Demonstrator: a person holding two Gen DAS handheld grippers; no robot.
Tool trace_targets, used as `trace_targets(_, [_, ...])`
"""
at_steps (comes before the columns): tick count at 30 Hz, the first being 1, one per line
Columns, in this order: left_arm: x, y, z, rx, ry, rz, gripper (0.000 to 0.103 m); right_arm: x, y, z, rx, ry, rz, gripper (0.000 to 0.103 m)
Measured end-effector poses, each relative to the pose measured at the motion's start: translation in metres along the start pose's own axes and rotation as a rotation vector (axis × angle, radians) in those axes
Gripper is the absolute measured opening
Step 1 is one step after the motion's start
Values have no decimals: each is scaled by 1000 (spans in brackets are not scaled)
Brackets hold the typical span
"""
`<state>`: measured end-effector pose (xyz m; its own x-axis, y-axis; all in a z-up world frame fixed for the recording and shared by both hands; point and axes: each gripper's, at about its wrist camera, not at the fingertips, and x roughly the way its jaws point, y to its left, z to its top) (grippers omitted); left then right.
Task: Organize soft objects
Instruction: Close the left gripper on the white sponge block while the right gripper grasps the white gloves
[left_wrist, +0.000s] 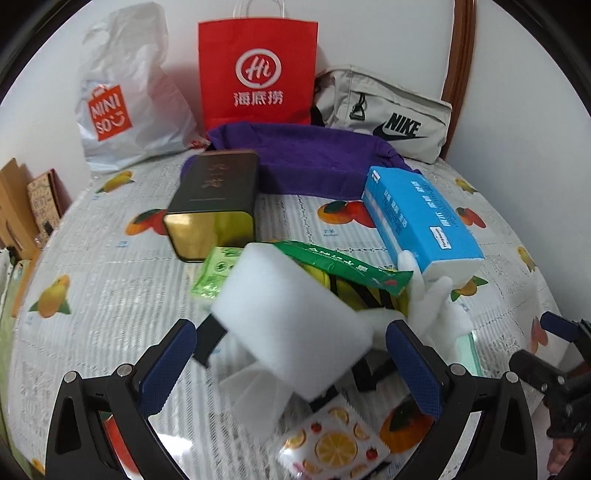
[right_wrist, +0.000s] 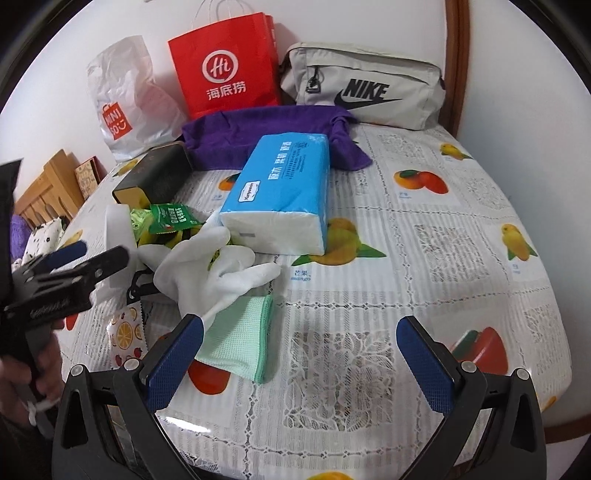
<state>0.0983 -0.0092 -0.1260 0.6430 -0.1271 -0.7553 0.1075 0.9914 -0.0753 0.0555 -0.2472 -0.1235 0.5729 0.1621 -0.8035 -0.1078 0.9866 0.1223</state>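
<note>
The white sponge block (left_wrist: 291, 321) sits between the wide-apart fingers of the left gripper (left_wrist: 291, 362), above the worktop (left_wrist: 110, 295); I cannot tell if a pad touches it; it could tip and fall onto the pile. The right gripper (right_wrist: 301, 363) is spread wide and holds nothing, near the green cloth (right_wrist: 240, 339). Farther out, bags read MINISO (left_wrist: 110, 114), Hi (left_wrist: 258, 70) and NIKE (left_wrist: 399, 110).

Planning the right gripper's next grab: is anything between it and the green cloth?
Nothing visible lies between the open right gripper and the green cloth; the cloth's near part sits bare right beside one fingertip. Only a white glove overlaps the cloth's far edge.
</note>
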Motion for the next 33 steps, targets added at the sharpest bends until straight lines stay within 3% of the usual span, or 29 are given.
trace_targets(2, [6,2,3,-2,2,-25,103,2,2,2,-4,-1,15,103])
trace_targets(4, [8,3,3,-4,-4,-50,87,5,6,3,-13,-1,43,103])
trace_targets(7, [6,6,3,1,-17,-73,81,9,12,4,-29,0,78,103])
trace_targets(15, [-13,16,9,-13,-67,-100,80,28,35,6,-77,34,149,103])
trace_targets(22, [-18,35,12,-51,-64,-72,80,54,54,12,-119,41,156,100])
trace_targets(26, [-16,47,9,-78,-59,-60,80,67,64,12,-171,37,144,90])
trace_targets(31, [-11,61,1,-103,-40,-40,80,66,64,5,-233,5,120,62])
trace_targets(33, [-8,67,-2,-119,-28,-33,80,63,57,5,-218,20,149,27])
